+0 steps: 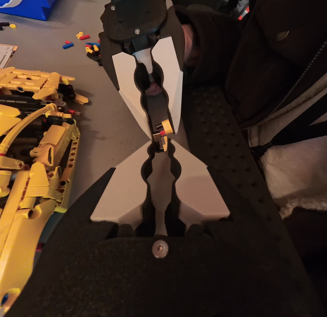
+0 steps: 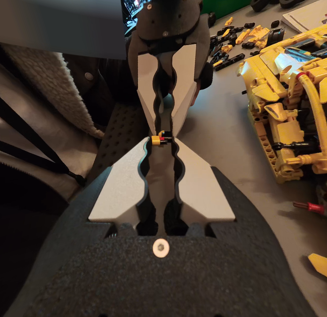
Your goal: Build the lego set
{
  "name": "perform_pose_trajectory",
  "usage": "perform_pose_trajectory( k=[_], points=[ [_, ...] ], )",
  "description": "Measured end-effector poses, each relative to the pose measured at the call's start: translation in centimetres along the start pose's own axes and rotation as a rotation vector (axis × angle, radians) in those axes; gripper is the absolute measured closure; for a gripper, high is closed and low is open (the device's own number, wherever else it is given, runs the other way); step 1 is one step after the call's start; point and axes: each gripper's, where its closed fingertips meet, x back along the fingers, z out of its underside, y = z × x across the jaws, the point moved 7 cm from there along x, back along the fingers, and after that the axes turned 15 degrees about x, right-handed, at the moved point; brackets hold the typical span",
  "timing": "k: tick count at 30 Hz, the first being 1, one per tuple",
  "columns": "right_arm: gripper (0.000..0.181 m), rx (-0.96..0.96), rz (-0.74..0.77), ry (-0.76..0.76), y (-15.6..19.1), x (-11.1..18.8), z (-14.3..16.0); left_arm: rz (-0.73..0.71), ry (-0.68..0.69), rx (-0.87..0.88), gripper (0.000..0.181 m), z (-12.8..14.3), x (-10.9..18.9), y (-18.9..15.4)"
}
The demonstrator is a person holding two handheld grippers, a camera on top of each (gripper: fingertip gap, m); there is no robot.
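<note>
While the two grippers meet tip to tip above the table edge, left gripper [image 1: 160, 145] pinches a connector [image 1: 162, 143], right gripper [image 2: 161, 142] pinches a yellow piece [image 2: 156, 140], aligned for pin mating; car [image 1: 31, 167] lies aside

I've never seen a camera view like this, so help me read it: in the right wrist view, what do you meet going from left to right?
Fleece-lined jacket → perforated black panel → the two grippers meeting tip to tip around small yellow pieces → grey table → yellow lego car.
</note>
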Motion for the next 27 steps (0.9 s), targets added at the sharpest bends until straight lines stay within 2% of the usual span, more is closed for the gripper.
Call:
perform_pose_trajectory(
  k=[11,15,17,21,24,27],
  points=[
    [0.166,0.09,0.071,0.119,0.2,-0.4,0.7,-0.061,0.058,-0.048,0.169,0.5,-1.0,0.0],
    [0.166,0.079,0.065,0.063,0.1,0.1,0.1,-0.039,0.01,-0.037,0.169,0.0,-0.5,-0.1],
    [0.166,0.01,0.056,0.058,-0.3,0.0,0.4,-0.061,0.016,-0.041,0.169,0.2,-0.6,0.1],
    [0.165,-0.145,0.032,-0.077,-1.5,0.6,0.0,-0.024,-0.067,0.068,0.168,-0.5,0.4,1.0],
    [0.148,-0.139,0.109,-0.218,-2.1,1.9,-1.0,-0.022,-0.127,0.135,0.168,-0.8,1.3,1.7],
    [0.147,-0.116,0.157,-0.28,-2.3,2.7,-1.6,-0.035,-0.188,0.112,0.168,-1.4,1.9,1.5]
  ],
)
